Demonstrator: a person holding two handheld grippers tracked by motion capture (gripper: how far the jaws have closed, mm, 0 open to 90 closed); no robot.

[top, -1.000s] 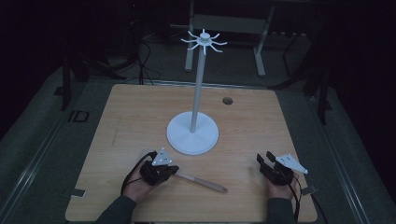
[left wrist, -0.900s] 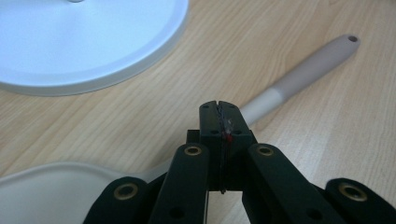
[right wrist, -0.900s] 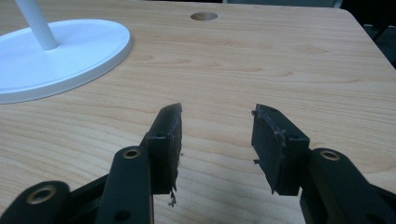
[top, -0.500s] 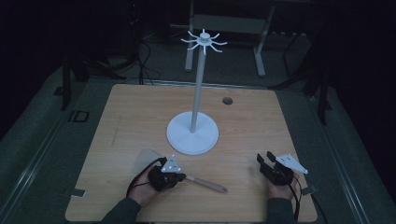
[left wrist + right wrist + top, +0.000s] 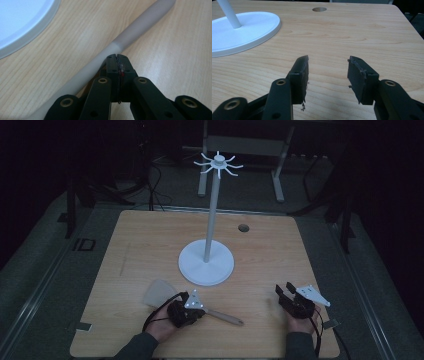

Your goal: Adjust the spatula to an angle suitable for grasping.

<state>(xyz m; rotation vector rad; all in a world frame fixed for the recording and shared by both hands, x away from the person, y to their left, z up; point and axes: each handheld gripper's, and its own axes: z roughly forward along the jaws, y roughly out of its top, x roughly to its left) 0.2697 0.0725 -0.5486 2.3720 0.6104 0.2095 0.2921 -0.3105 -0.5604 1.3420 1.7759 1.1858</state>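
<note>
A dim room surrounds a pale wooden table [image 5: 150, 245], on which a white hanging stand [image 5: 206, 265] rises from a round base to a ring of hooks at its top. Near the front edge lies a spatula [image 5: 220, 316], its pale blade [image 5: 157, 292] to the left and its wooden handle running right and slightly toward the person. So its long axis lies roughly across the table, blade end pointing left and a little away.

The left gripper [image 5: 186, 312] sits over the spatula's middle. In the left gripper view its jaws are pressed together beside the grey shaft [image 5: 135, 32], and they seem to lie against the shaft rather than around it, though the contact is hidden under the jaws. The right gripper [image 5: 290, 295] rests well apart near the right front corner, its jaws spread wide with nothing between them [image 5: 328, 75].

The step in hand looks like taking up the spatula. To do it well, the left jaws should open, straddle the shaft squarely across its long axis near the balance point, and close firmly before lifting, so the blade does not swing down. The stand's base lies close behind, so a straight lift is safest.
</note>
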